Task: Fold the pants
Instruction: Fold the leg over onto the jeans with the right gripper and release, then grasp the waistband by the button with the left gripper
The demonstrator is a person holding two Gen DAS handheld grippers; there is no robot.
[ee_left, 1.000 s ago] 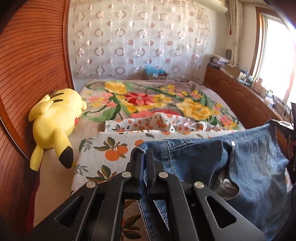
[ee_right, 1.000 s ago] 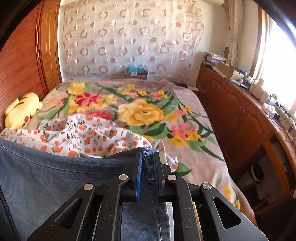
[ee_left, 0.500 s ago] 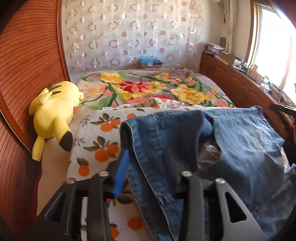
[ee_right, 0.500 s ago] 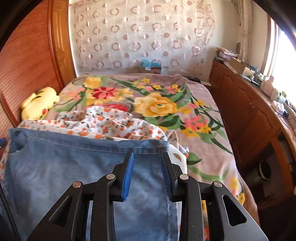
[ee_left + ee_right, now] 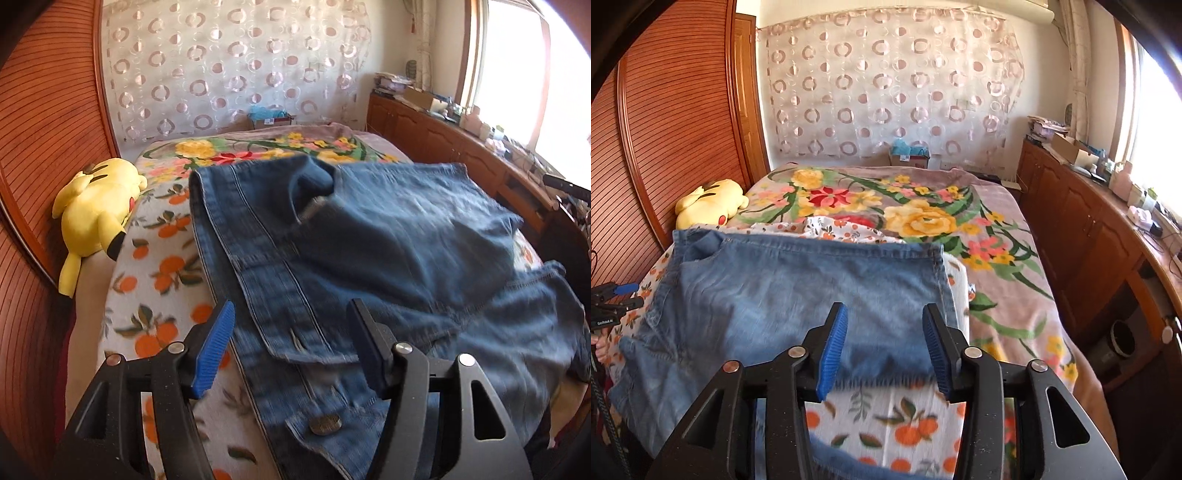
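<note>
Blue denim jeans [image 5: 388,240] lie folded over on an orange-print cloth [image 5: 159,280] on the bed. In the left wrist view the waistband with its metal button [image 5: 325,424] sits nearest me. My left gripper [image 5: 291,332] hovers over that waistband, jaws opening, pads clear of the denim. In the right wrist view the jeans [image 5: 798,288] form a flat rectangle with a hem edge toward me. My right gripper [image 5: 884,341] is over that near edge, jaws opening, the pads apart from the cloth. The left gripper [image 5: 613,295] shows at that view's left border.
A yellow plush toy [image 5: 96,214] lies by the slatted wooden wall [image 5: 40,147] at the left. A floral blanket [image 5: 923,218] covers the far bed. A spotted white cloth [image 5: 831,230] lies behind the jeans. Wooden cabinets [image 5: 1089,236] with clutter line the right side under the window.
Both grippers were shut on the jeans' edge, then let go and pulled back toward me. The denim now lies flat on the bed, folded over itself.
</note>
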